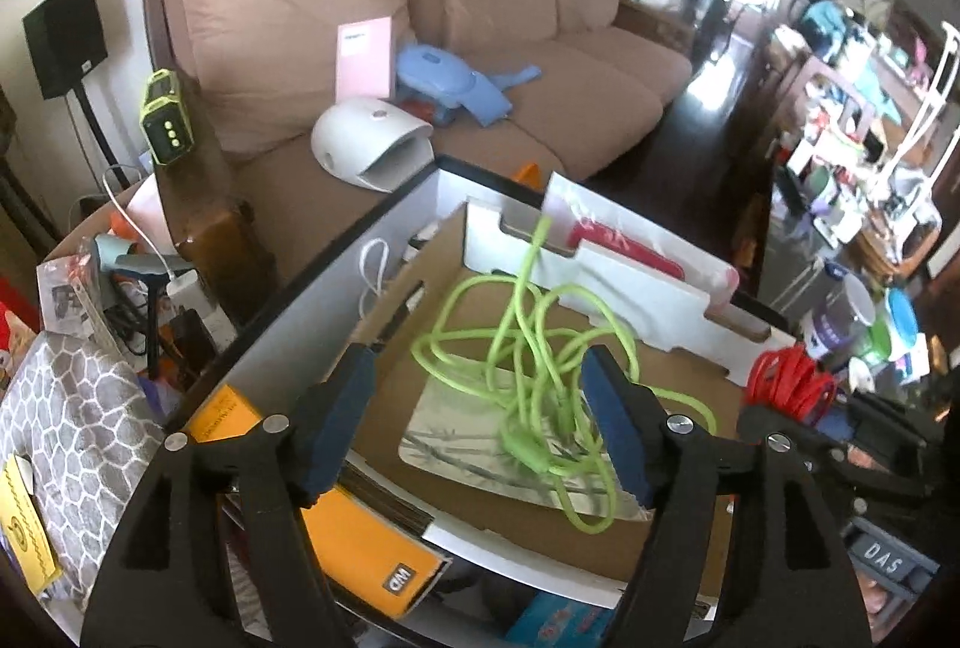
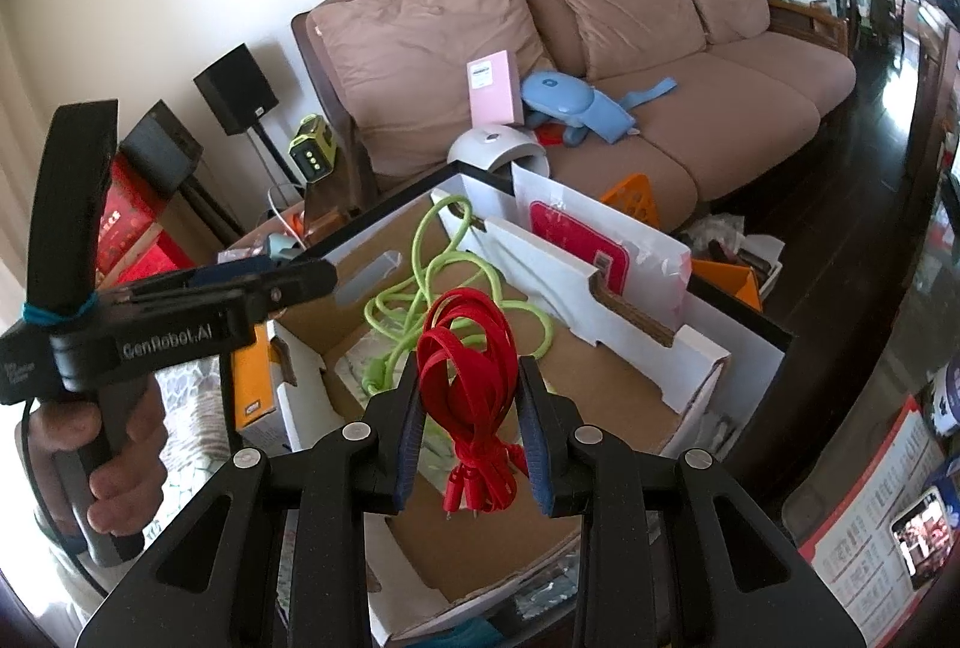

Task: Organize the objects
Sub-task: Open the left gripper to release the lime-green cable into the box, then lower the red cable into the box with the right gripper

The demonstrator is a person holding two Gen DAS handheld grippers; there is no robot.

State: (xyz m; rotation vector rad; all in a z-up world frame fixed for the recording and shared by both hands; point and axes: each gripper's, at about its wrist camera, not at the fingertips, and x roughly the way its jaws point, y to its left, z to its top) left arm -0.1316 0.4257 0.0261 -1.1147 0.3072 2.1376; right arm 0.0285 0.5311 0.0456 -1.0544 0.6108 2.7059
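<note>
While unladen left gripper (image 1: pixel 480 408) agape, red cable (image 2: pixel 468 384) pinched

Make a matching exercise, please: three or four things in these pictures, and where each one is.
Things:
1. green cable
2. red cable
3. pink booklet
4. white dome

Places:
A. leaning on a sofa cushion
B. between the jaws of the right gripper
C. loose in the cardboard box
D. on the sofa seat, behind the box

Pairs: 1-C, 2-B, 3-A, 4-D
</note>
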